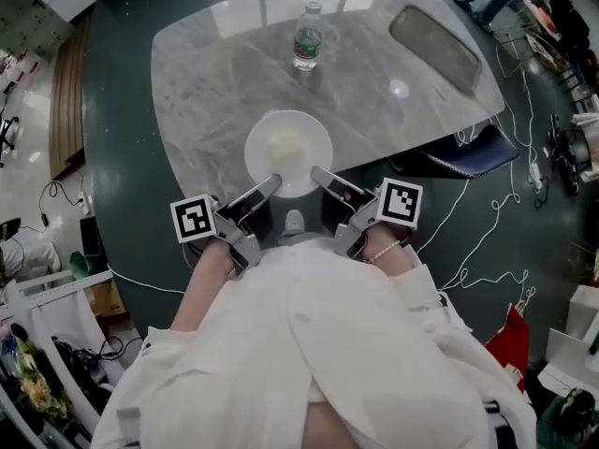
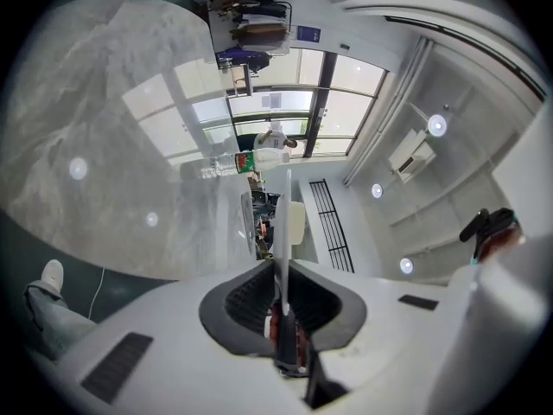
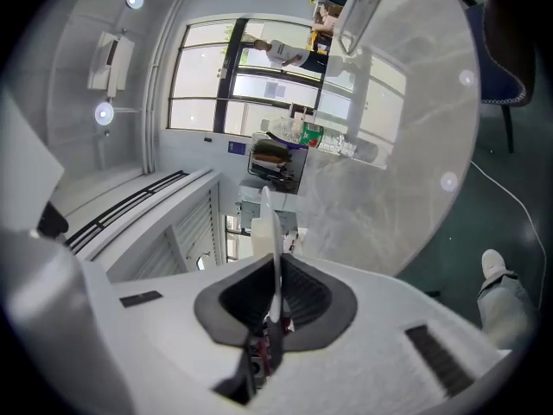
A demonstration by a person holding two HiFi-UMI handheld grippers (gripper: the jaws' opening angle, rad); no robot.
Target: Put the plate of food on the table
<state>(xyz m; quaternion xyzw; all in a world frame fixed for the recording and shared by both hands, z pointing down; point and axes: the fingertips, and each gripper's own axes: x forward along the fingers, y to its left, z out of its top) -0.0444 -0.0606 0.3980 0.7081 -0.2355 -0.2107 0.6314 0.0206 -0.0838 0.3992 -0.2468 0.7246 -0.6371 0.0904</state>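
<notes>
Grey marble table (image 1: 215,92), water bottle (image 1: 307,37), dark green floor (image 1: 122,204), white cables (image 1: 487,234)

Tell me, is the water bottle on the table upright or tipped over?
Upright: the head view shows the water bottle standing on its base on the table, cap on top.

Dim, muted head view; bright window (image 3: 207,76) glare, strong fisheye warp in both gripper views

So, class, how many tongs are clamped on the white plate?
2. The left tongs grip the plate at its near-left rim; the right tongs grip its near-right rim. No others appear hidden.
</notes>
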